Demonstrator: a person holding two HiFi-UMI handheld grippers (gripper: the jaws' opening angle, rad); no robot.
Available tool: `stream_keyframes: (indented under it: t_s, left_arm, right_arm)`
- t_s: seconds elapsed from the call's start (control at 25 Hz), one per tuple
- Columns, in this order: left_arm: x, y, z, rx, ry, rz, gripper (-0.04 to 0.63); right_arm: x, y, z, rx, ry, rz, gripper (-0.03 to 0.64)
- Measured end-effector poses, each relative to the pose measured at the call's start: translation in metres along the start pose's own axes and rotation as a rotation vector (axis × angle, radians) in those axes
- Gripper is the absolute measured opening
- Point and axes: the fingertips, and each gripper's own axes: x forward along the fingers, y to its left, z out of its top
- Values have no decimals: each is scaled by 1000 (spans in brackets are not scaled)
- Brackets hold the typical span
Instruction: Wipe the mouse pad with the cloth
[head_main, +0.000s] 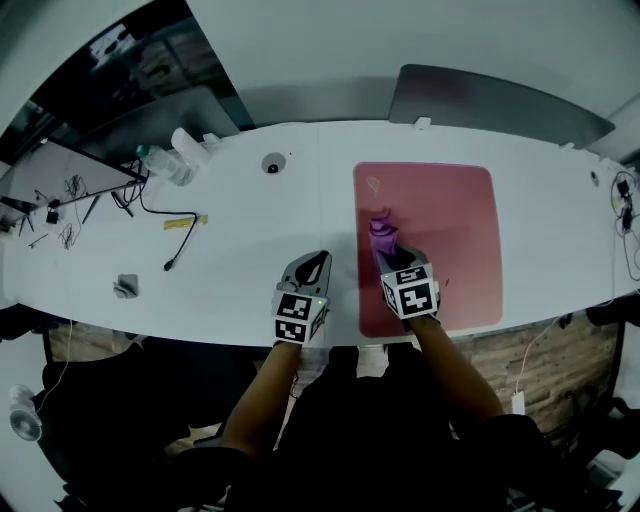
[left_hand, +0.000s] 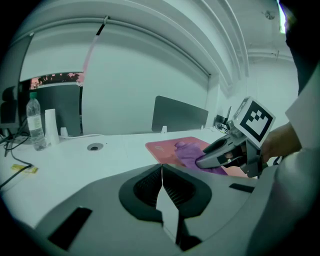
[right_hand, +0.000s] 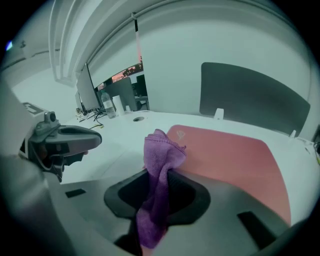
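Note:
A pink mouse pad (head_main: 440, 215) (right_hand: 235, 157) (left_hand: 167, 147) lies on the white table, right of centre. My right gripper (head_main: 386, 245) (right_hand: 162, 177) is shut on a purple cloth (head_main: 381, 232) (right_hand: 159, 165) (left_hand: 192, 152), which bunches up above the jaws over the pad's left part. My left gripper (head_main: 312, 262) (left_hand: 162, 175) hovers over bare table just left of the pad, jaws shut with nothing between them.
At the table's left are a water bottle (head_main: 160, 163) (left_hand: 34, 122), a black cable (head_main: 170, 225) and a small grey object (head_main: 125, 286). A round grommet (head_main: 272, 164) (left_hand: 94, 147) sits mid-table. A grey divider panel (head_main: 490, 100) (right_hand: 252, 100) stands behind the pad.

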Motion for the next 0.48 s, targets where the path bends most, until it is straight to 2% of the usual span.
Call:
stream_keyframes:
  t_s: [0.2,0.48]
  left_arm:
    - [-8,0,0,15,0,4,23]
    - [-13,-22,0,10,-12,43,23]
  right_arm:
    - [7,34,-14,11,35,62,110]
    - [27,39,-26,-32,56,53,107]
